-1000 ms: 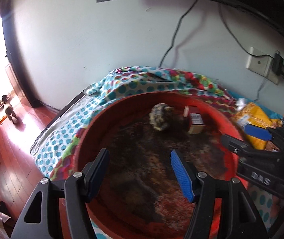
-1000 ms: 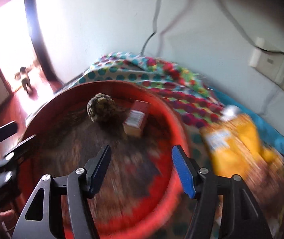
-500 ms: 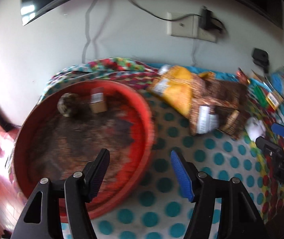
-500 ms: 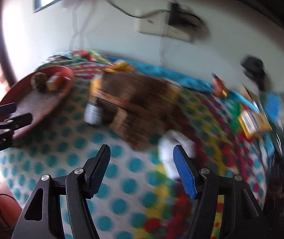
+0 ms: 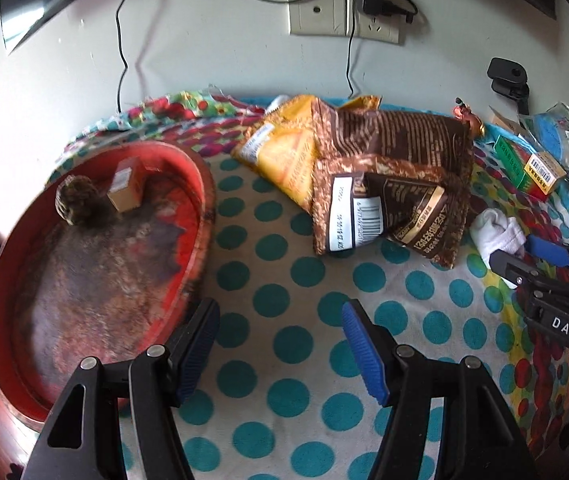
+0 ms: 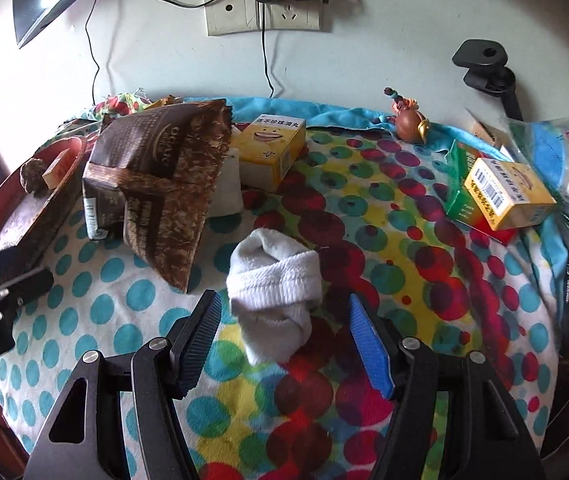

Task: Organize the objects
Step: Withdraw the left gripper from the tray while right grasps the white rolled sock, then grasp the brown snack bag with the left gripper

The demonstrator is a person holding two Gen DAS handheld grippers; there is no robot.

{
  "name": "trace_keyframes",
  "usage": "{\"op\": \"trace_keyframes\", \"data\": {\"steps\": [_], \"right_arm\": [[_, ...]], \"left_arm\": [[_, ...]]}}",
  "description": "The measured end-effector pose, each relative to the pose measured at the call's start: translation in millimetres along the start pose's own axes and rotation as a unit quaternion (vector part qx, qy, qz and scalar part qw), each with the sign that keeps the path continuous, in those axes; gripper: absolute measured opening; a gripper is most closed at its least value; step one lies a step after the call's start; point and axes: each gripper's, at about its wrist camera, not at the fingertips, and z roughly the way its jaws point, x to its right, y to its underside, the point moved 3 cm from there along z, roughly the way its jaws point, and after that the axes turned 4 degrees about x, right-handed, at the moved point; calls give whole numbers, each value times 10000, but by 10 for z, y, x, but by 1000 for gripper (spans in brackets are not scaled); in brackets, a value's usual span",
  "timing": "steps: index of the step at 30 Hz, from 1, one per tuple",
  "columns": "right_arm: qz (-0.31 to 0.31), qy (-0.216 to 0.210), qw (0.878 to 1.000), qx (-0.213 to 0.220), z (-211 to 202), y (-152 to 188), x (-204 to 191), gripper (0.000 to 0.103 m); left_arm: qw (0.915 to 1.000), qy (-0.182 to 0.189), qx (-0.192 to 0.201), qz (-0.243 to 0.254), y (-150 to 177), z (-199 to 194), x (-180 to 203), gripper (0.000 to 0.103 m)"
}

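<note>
Hand-held grippers swing away from the red tray (image 5: 204, 184) and out over the cluttered, polka-dot-covered tabletop (image 5: 284, 280), a shift of scene from a second ago, when both cameras were filled by the tray's worn floor. The left hand-held gripper (image 5: 280, 344) now hangs with its jaws standing wide and nothing between them, the tray off to its left side with a small box (image 5: 126, 186) and a brown lump (image 5: 76, 200) resting at its far end. The right hand-held gripper (image 6: 282, 338) has come to a stop facing a rolled white sock (image 6: 274, 284), which lies on the cloth just ahead of and between its blue pads (image 6: 370, 346); the jaws are spread, and the pads do not touch the fabric. Beyond and to the left of that gripper slump the brown snack bags (image 6: 164, 176), with a yellow carton (image 6: 272, 148) behind them; a second yellow box (image 6: 500, 194) on a green one sits well off to its right, near a small figurine (image 6: 408, 120) by the wall. Judging by the line-up, the sock looks to be the next item chosen for tidying, with the tray, already holding two things, the likely place for it. Soft and loosely rolled, it may unfurl if pinched only at its edge.
</note>
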Motion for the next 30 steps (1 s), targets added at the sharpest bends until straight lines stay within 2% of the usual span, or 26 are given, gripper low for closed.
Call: {"op": "trace_keyframes", "data": {"steps": [2, 5, 11, 15, 19, 22, 25, 28, 30], "right_arm": [[-34, -32, 10000, 1, 37, -16, 1, 62], [-114, -196, 9997, 5, 73, -27, -21, 43], [-103, -257, 9995, 118, 74, -30, -4, 31], [3, 69, 9997, 222, 72, -45, 133, 31], [290, -119, 9993, 192, 95, -42, 250, 31], [242, -110, 9995, 160, 113, -46, 227, 31], [336, -216, 9991, 143, 125, -42, 257, 32], [530, -377, 9978, 128, 133, -26, 314, 32], [554, -396, 9976, 123, 133, -25, 312, 33]], "left_arm": [[10000, 30, -28, -77, -3, 23, 7, 65], [9999, 61, -53, -136, -12, 55, 37, 65], [9998, 159, -108, -109, -25, 89, 164, 65], [9995, 294, -115, -1, -44, 74, 325, 65], [9985, 447, -19, 300, -129, 16, 534, 65], [9955, 550, 174, 756, -277, -73, 700, 65], [9907, 564, 282, 1205, -533, -168, 878, 66], [9913, 616, 282, 1125, -840, -191, 936, 70], [9925, 660, 89, 1029, -1086, -135, 976, 70]]}}
